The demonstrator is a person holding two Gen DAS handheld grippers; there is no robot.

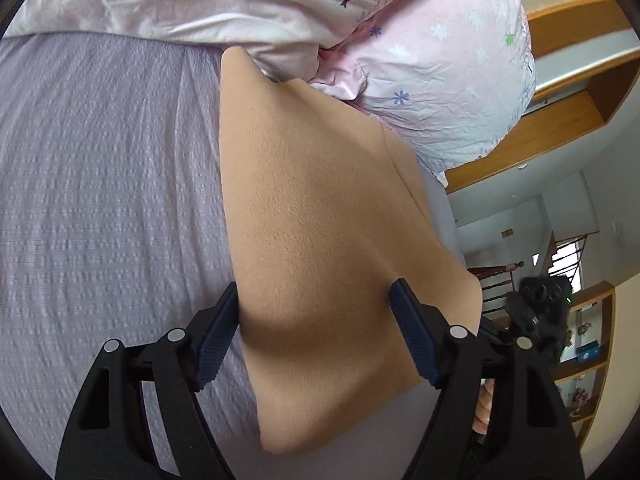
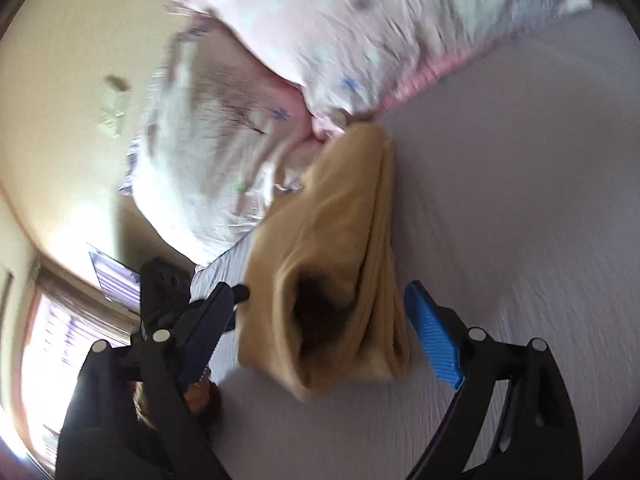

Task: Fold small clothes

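One tan fleece garment [image 1: 320,220] lies on the bed [image 1: 100,200], folded into a long stack of layers, its far end touching the pink floral duvet [image 1: 440,80] bunched at the head of the bed. From the right wrist view the garment [image 2: 340,248] shows its stacked edges along one side and a dark open pocket of cloth at the near end.

The left tool [image 1: 316,328] is spread wide, one finger at each long edge of the garment, the cloth filling the gap between them; whether the pads press the cloth cannot be told. The right tool [image 2: 324,320] is also spread wide, its blue pads either side of the garment's near end and apart from it.

Around them lies the lavender textured bedsheet [image 2: 520,220]. Beyond the bed's edge, the left view shows wooden shelving [image 1: 592,344] and a stair railing [image 1: 496,280].
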